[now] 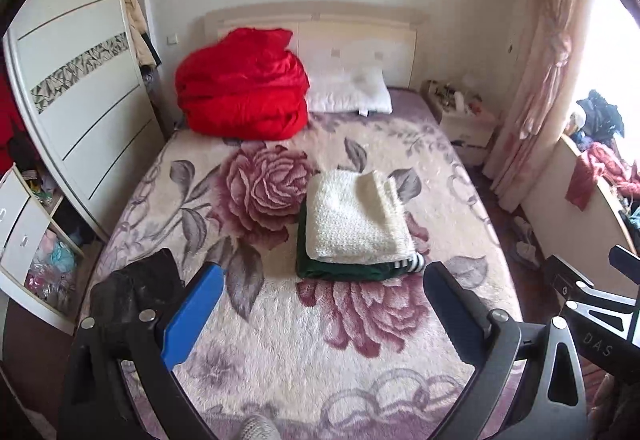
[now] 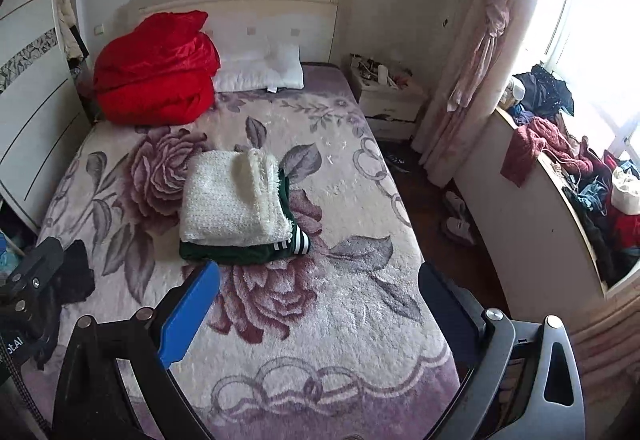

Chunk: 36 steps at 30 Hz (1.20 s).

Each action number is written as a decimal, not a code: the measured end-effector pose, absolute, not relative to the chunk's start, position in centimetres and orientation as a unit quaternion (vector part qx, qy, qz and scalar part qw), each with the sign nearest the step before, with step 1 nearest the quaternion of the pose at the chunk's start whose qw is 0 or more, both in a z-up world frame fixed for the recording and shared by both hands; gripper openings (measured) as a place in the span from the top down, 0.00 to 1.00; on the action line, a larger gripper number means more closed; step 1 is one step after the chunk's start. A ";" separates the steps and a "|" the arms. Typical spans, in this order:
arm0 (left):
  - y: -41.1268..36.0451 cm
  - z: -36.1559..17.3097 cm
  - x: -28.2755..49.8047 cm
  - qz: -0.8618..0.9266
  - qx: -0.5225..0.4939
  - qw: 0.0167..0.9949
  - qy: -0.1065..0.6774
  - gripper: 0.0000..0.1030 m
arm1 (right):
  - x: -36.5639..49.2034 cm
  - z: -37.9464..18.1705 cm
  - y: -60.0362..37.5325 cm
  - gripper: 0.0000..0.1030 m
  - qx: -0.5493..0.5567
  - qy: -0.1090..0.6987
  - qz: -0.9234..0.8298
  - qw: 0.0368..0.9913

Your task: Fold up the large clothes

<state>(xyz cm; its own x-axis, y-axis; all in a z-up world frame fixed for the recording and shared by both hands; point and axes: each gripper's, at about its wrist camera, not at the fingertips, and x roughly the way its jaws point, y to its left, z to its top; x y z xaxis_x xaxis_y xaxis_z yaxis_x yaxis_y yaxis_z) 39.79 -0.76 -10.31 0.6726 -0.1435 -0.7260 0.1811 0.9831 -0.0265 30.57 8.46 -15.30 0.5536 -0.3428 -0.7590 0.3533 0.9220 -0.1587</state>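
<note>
Here, nearest to me, my left gripper (image 1: 320,280) has its jaws spread wide with nothing between them, and my right gripper (image 2: 320,278) stands just as wide and empty. Both hang above the near end of the bed (image 1: 280,380), which wears a fluffy blanket with big rose flowers. At the left edge of the bed lies a dark garment (image 1: 140,280), crumpled, beside my left finger (image 1: 192,320). A little farther, around the middle of the bed, the folded clothes make a small pile: a white knitted sweater (image 2: 228,199) lies on top of a dark green garment (image 2: 240,254) with white stripes. They touch each other. Farther, at the head of the bed, a red quilt (image 1: 244,87) is bundled beside a white pillow (image 1: 352,95). Last, the headboard (image 1: 360,39) stands against the wall.
</note>
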 end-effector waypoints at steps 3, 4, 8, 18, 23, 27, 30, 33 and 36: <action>-0.2 -7.3 36.8 -0.090 0.019 0.922 0.376 0.01 | 26.8 -10.9 10.2 0.02 -0.002 0.404 -0.196 0.893; -0.1 -6.3 35.7 -0.088 0.019 0.925 0.368 0.01 | 25.5 -9.6 10.6 0.02 -0.004 0.396 -0.196 0.897; 0.8 -3.5 32.3 -0.086 0.015 0.935 0.345 0.01 | 21.3 -5.5 12.1 0.02 -0.006 0.373 -0.195 0.907; 1.4 -1.5 28.2 -0.079 0.022 0.940 0.330 0.01 | 13.9 -1.3 13.6 0.02 0.000 0.356 -0.184 0.916; 1.3 -1.1 26.7 -0.077 0.021 0.944 0.321 0.01 | 12.1 -0.7 13.0 0.02 0.000 0.350 -0.182 0.919; 1.4 -1.1 26.0 -0.072 0.020 0.947 0.314 0.01 | 11.3 -0.2 12.7 0.02 -0.004 0.344 -0.184 0.921; 1.5 -1.1 25.8 -0.073 0.018 0.947 0.314 0.01 | 11.0 0.0 12.5 0.02 -0.007 0.340 -0.183 0.922; 1.3 -1.2 25.7 -0.072 0.022 0.946 0.317 0.00 | 11.0 0.0 12.1 0.00 -0.001 0.341 -0.182 0.922; 1.2 -1.2 25.3 -0.070 0.020 0.947 0.314 0.00 | 11.0 0.1 11.7 0.00 0.001 0.340 -0.181 0.923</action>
